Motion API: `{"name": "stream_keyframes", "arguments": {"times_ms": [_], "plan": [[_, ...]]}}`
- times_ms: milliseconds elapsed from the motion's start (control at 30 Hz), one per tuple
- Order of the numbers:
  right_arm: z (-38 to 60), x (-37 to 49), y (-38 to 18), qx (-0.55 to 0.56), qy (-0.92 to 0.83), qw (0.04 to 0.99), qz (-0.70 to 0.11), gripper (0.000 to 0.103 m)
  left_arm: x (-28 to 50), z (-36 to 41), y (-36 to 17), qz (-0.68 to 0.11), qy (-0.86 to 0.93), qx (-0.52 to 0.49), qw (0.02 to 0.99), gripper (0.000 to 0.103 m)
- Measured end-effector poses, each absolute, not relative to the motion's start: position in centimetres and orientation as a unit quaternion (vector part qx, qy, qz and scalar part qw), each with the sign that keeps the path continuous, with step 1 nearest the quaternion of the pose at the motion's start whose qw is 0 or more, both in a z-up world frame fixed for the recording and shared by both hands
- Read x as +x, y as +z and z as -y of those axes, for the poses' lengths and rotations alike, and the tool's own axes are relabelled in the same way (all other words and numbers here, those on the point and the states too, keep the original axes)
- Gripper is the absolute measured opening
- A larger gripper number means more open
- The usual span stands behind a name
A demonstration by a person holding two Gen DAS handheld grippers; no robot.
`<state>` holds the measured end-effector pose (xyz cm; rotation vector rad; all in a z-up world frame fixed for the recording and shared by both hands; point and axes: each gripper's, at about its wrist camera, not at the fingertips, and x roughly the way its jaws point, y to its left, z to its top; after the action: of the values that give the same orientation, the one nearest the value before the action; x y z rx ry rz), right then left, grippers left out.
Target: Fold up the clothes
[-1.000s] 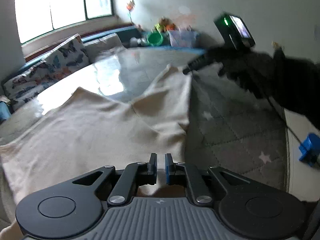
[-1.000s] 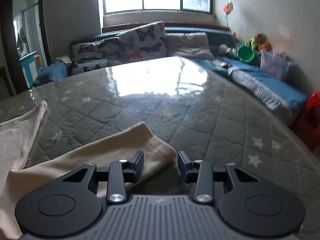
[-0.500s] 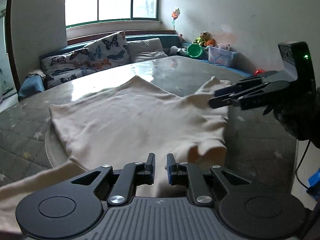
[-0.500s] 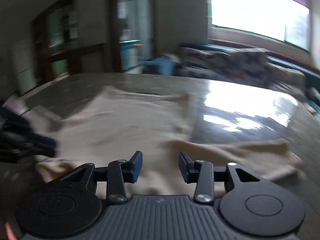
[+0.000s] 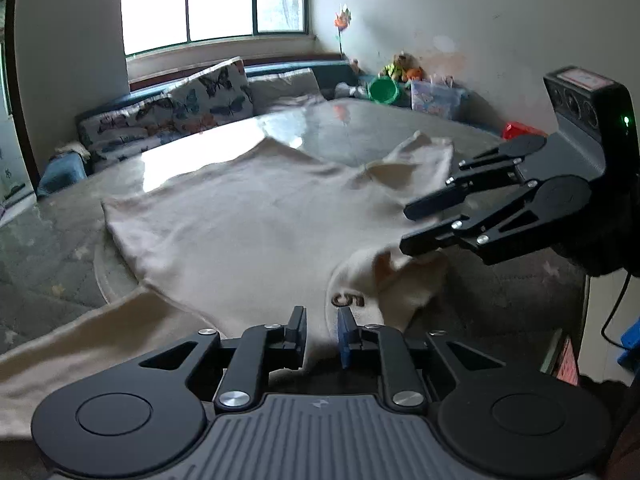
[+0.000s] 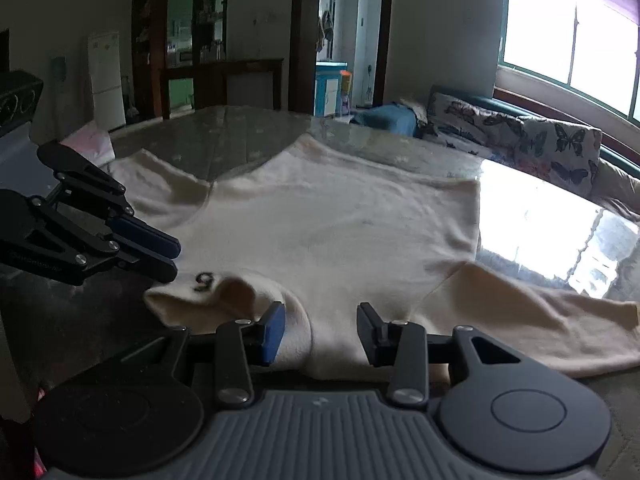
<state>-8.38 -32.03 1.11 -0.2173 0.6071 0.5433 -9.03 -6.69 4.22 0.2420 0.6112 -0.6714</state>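
Observation:
A cream long-sleeved shirt (image 5: 248, 220) (image 6: 340, 232) lies spread flat on the quilted, glass-topped table (image 5: 500, 292), its collar with a dark mark (image 5: 348, 300) (image 6: 204, 280) turned toward me. My left gripper (image 5: 322, 320) (image 6: 174, 260) hovers just short of the collar. Its jaws are opening, a narrow gap between them, with no cloth pinched. My right gripper (image 6: 320, 328) (image 5: 403, 228) comes in from the right beside the collar, open, and the shirt's shoulder lies under its gap. One sleeve (image 6: 540, 320) runs off to the side.
A sofa with butterfly cushions (image 5: 208, 100) stands behind the table under the window. A green bowl (image 5: 384, 90) and toys sit in the far corner. A white fridge (image 6: 106, 80) and dark cabinets line the opposite wall. A dark-gloved hand (image 5: 600, 252) holds the right gripper.
The right gripper swung from the sleeve end round to the collar, facing across the shirt. The left gripper's jaws parted slightly. The shirt now lies spread out flatter.

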Motion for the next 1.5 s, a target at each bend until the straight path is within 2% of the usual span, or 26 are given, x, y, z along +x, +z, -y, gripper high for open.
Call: {"name": "stream_keyframes", "arguments": {"times_ms": [233,400,567,667,767,1033,1100,1233,1267,1300,1333,1367,1433,1500], "plan": [[30.6,-6.6,1.4,-0.107,0.239,0.926,-0.272,0.041,-7.3,6.3,5.0,-0.284,-0.306,0.074,0.906,0.019],[29.3,-6.0,0.1,-0.120,0.265,0.914,-0.282,0.043,-7.8,7.6,3.4,-0.299,-0.319,0.106,0.893,0.019],[29.0,-7.4,-0.8,-0.161,0.287,0.903,-0.276,0.046,-8.2,7.4,2.8,-0.300,-0.323,0.116,0.890,0.020],[29.2,-8.0,-0.5,-0.163,0.286,0.906,-0.267,0.047,-7.8,7.3,3.3,-0.297,-0.319,0.105,0.894,0.021],[29.4,-8.3,-0.1,-0.159,0.285,0.909,-0.259,0.054,-7.5,7.6,3.8,-0.286,-0.320,0.092,0.899,0.022],[29.8,-9.1,-0.5,-0.159,0.287,0.907,-0.265,0.058,-6.7,9.0,2.4,-0.302,-0.324,0.090,0.892,0.025],[30.3,-9.1,-0.1,-0.150,0.283,0.909,-0.265,0.064,-6.8,8.9,2.4,-0.301,-0.323,0.092,0.893,0.030],[31.4,-8.7,0.1,-0.140,0.276,0.911,-0.272,0.066,-6.7,8.8,3.0,-0.297,-0.318,0.091,0.896,0.035],[31.8,-8.7,0.5,-0.134,0.272,0.915,-0.266,0.069,-6.7,8.8,3.2,-0.293,-0.317,0.092,0.897,0.039],[32.3,-8.6,0.9,-0.128,0.267,0.919,-0.259,0.079,-6.6,8.7,3.5,-0.288,-0.316,0.091,0.899,0.050],[32.8,-8.4,1.4,-0.121,0.258,0.925,-0.251,0.088,-6.6,8.7,3.7,-0.282,-0.312,0.090,0.903,0.055],[33.3,-8.1,1.7,-0.117,0.249,0.930,-0.243,0.089,-6.5,8.7,3.9,-0.277,-0.308,0.088,0.906,0.060],[34.0,-7.5,2.0,-0.117,0.228,0.937,-0.236,0.092,-6.1,8.7,4.0,-0.270,-0.301,0.080,0.911,0.063],[34.8,-6.6,1.8,-0.117,0.210,0.941,-0.239,0.096,-5.4,8.7,3.8,-0.270,-0.291,0.069,0.915,0.074]]}}
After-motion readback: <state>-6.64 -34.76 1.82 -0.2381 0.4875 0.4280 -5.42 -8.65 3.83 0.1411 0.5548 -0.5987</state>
